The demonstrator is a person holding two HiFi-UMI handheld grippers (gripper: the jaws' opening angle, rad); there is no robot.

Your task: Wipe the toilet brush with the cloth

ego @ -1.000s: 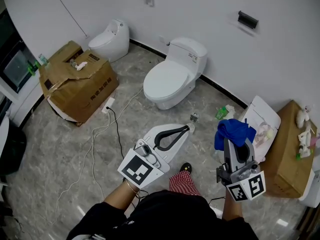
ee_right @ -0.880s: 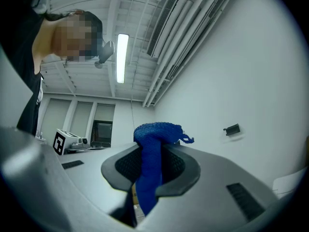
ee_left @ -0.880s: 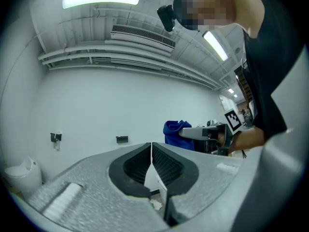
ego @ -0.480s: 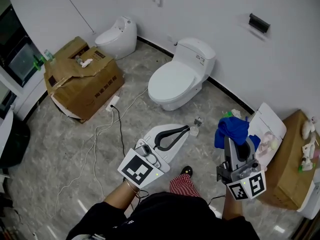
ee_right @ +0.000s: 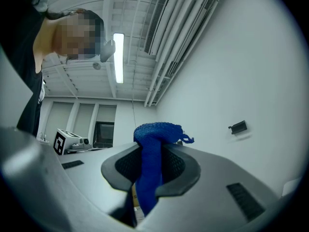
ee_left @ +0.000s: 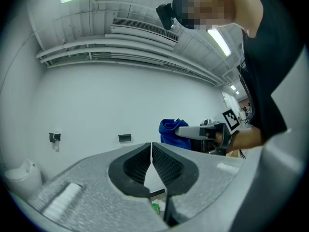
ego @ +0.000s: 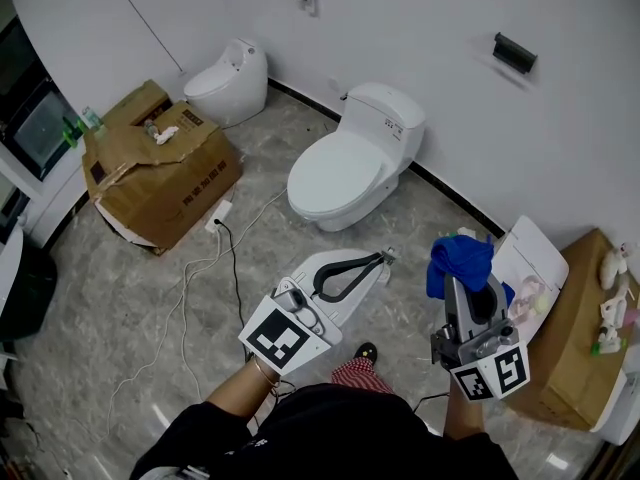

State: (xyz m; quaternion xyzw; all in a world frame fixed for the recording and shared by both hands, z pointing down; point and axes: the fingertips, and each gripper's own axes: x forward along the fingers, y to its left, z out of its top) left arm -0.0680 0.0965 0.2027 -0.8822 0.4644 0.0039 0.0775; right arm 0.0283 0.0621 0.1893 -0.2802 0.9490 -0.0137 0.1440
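The right gripper points away from the person, its jaws clamped on a bunched blue knitted cloth; in the right gripper view the cloth runs down between the two black ribbed pads and bulges out over the tips of the right gripper.

The left gripper is held level beside it, well apart from the cloth; in the left gripper view its jaws are closed, the pads meeting along a thin line at the tip with nothing between them; off to the right of those jaws the blue cloth shows at the end of the other gripper.

Ahead of the left jaws stands a white ceramic toilet with its lid down, against the white wall; farther off to their left is a smaller white toilet and a battered brown cardboard box; a white cable trails across the grey marbled floor from near the box.

Just right of the right jaws a white toilet lid leans against a second brown cardboard box; a small black wall fitting hangs high ahead of them.
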